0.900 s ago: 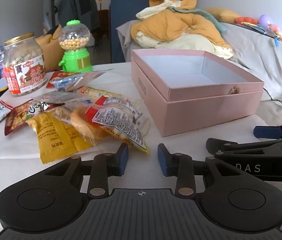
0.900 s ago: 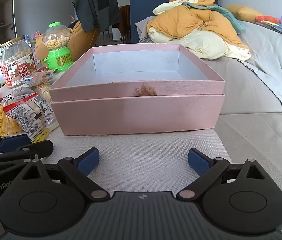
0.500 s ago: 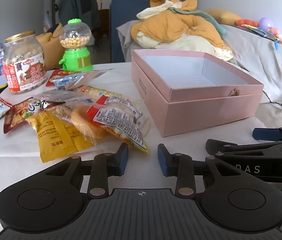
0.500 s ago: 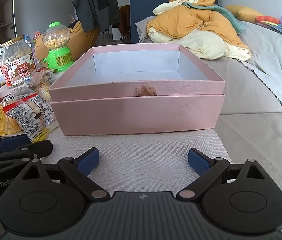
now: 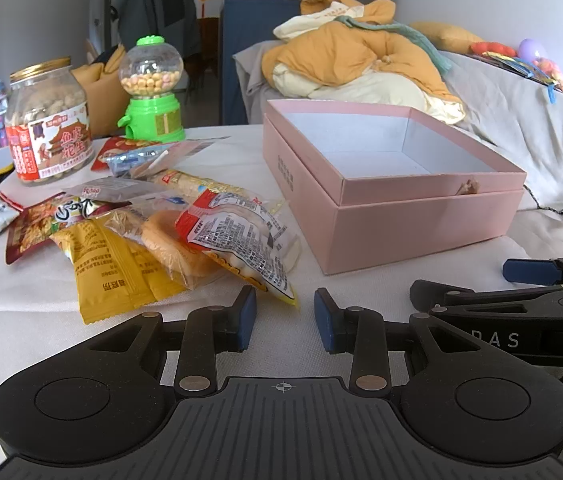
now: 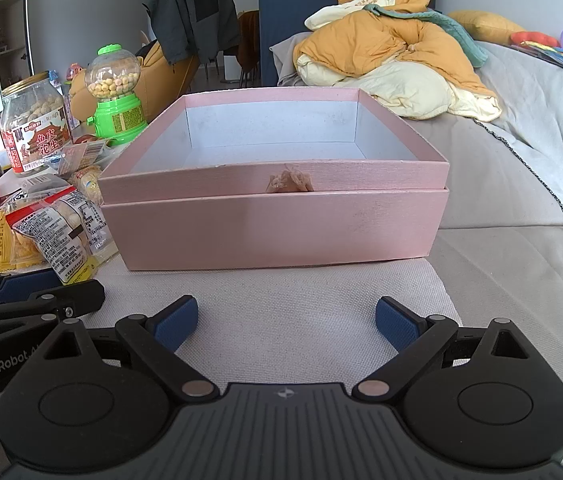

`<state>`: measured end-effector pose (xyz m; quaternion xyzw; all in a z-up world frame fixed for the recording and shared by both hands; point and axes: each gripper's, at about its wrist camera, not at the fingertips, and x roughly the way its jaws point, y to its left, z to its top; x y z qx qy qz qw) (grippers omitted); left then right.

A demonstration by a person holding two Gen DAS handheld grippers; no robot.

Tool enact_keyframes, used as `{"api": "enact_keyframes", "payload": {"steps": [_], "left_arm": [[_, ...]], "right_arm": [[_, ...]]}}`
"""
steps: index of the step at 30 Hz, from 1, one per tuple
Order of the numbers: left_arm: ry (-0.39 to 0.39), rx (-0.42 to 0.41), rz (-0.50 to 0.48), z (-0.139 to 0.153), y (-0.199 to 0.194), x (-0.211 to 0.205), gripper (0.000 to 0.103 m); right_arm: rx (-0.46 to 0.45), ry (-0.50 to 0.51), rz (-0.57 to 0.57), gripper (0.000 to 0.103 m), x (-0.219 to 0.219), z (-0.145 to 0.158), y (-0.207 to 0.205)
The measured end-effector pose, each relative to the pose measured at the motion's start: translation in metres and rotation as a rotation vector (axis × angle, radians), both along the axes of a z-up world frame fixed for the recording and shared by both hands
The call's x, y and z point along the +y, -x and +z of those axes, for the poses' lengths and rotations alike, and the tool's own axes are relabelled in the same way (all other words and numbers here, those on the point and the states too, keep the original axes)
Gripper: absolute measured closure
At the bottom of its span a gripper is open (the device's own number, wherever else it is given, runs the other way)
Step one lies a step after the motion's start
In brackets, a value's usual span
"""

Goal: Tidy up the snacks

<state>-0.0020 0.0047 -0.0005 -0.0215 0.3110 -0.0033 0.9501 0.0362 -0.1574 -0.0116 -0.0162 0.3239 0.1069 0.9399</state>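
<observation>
Surface: white cloth-covered table (image 5: 21, 320), with a grey sofa and a heap of orange and cream bedding (image 6: 393, 60) behind it.
Left gripper (image 5: 284, 314): fingers parted by a narrow gap, holding nothing, low over the cloth; the corner of a clear snack packet with a red edge (image 5: 237, 240) lies just ahead of the gap.
Right gripper (image 6: 285, 320): fingers spread wide, holding nothing, pointed straight at the front wall of the pink box (image 6: 273, 232); in the left view its black body sits to the right of the left gripper.
Pink box: open, no snacks visible inside, pale lining showing, an inner tray standing slightly above the outer wall, a small torn patch on the front rim.
Snack pile: left of the pink box, loosely overlapping; the clear packet with the red edge lies nearest the box, then a round orange pastry in clear wrap (image 5: 169, 244), a yellow packet (image 5: 109, 276) and a red packet (image 5: 37, 220) farther left.
Jar: clear peanut jar (image 5: 47, 120) with a gold lid, well left of the box, behind the pile.
Candy dispenser: green gumball machine (image 5: 153, 92), between the jar and the box, at the back.
</observation>
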Motion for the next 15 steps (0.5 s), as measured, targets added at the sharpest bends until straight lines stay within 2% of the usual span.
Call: {"api": "enact_keyframes", "payload": {"steps": [15], "left_arm": [[-0.01, 0.001, 0.0, -0.0003, -0.001, -0.0032, 0.066]], "right_arm": [[0.0, -0.001, 0.0, 0.007, 0.0002, 0.0, -0.0002]]}}
